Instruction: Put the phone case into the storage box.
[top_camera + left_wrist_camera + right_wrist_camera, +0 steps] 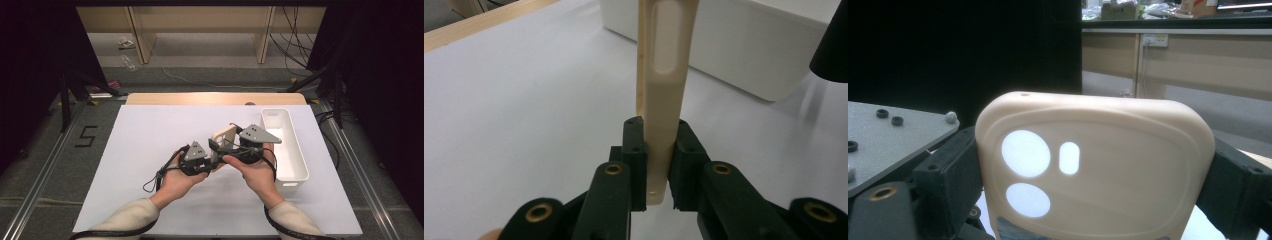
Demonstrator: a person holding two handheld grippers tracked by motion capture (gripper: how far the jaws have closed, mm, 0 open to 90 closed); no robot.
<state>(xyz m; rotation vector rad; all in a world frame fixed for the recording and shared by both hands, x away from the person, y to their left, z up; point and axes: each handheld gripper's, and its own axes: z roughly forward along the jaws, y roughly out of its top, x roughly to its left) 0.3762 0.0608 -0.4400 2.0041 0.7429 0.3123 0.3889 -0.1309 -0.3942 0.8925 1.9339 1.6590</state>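
Observation:
A cream phone case (225,135) with camera cut-outs is held upright above the white table cover, between both hands. My left gripper (658,150) is shut on the case's thin lower edge (664,95), one pad on each face. In the high view this left gripper (210,156) sits just left of the case. My right gripper (1093,175) spans the case's width (1118,170), with its black jaws pressing on the two side edges. It comes in from the right (231,146) in the high view.
A long white bin (301,161) stands on the table just right of the hands, also seen close behind the case as the bin (744,50). The white cover (150,135) has free room to the left. A wooden table edge (215,98) runs along the back.

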